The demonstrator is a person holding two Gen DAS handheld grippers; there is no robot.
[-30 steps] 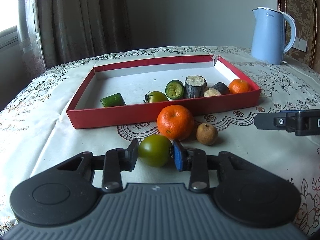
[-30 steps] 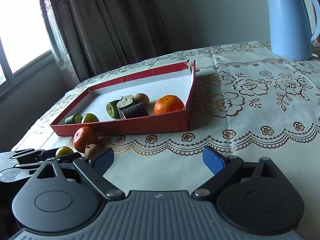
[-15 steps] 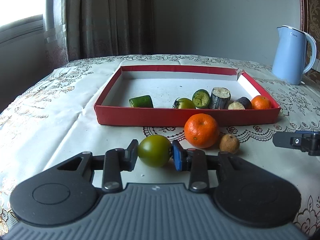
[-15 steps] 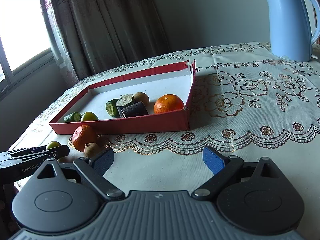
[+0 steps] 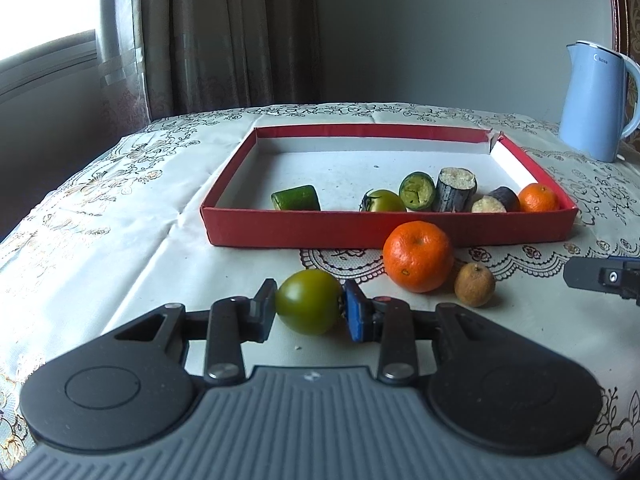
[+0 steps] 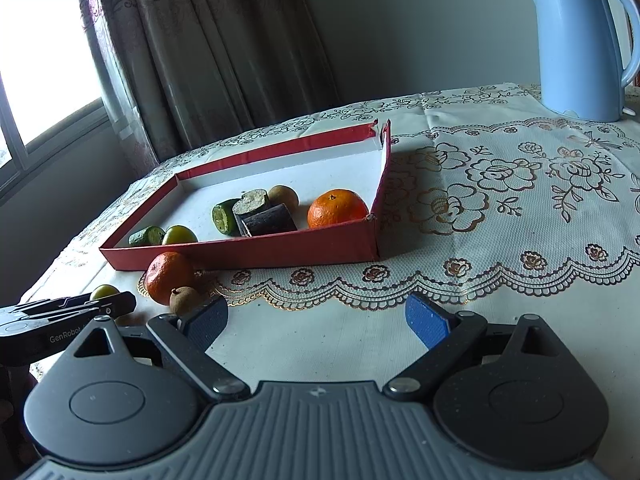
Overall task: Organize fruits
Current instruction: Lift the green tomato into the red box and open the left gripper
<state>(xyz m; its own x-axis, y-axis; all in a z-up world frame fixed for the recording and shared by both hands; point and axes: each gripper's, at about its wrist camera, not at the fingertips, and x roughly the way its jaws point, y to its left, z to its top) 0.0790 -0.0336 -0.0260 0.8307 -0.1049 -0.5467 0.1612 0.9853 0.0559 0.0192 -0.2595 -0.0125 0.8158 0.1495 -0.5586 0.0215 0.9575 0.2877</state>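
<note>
My left gripper point(image 5: 309, 304) is shut on a green tomato point(image 5: 309, 301), held just in front of the red tray point(image 5: 280, 236). To its right on the cloth lie a large orange point(image 5: 417, 256) and a small brown fruit point(image 5: 474, 289). Inside the tray sit a green cucumber piece point(image 5: 296, 198), another green tomato point(image 5: 383, 201), a cut green piece point(image 5: 417, 191), dark sugarcane chunks point(image 5: 456, 189) and a small orange point(image 5: 539, 198). My right gripper point(image 6: 316, 322) stands open over bare cloth, with nothing between its pads. The left gripper point(image 6: 68, 312) shows at the right wrist view's left edge.
A light blue electric kettle point(image 5: 596, 100) stands at the back right of the table. Curtains point(image 5: 200, 36) and a window hang behind the table's far left. The lace tablecloth point(image 6: 500, 208) spreads to the right of the tray. The table edge falls away at the left.
The left gripper, still holding the green tomato, has turned and shifted leftward, so the tray, orange and brown fruit now sit further right in its view. The right gripper has stayed put.
</note>
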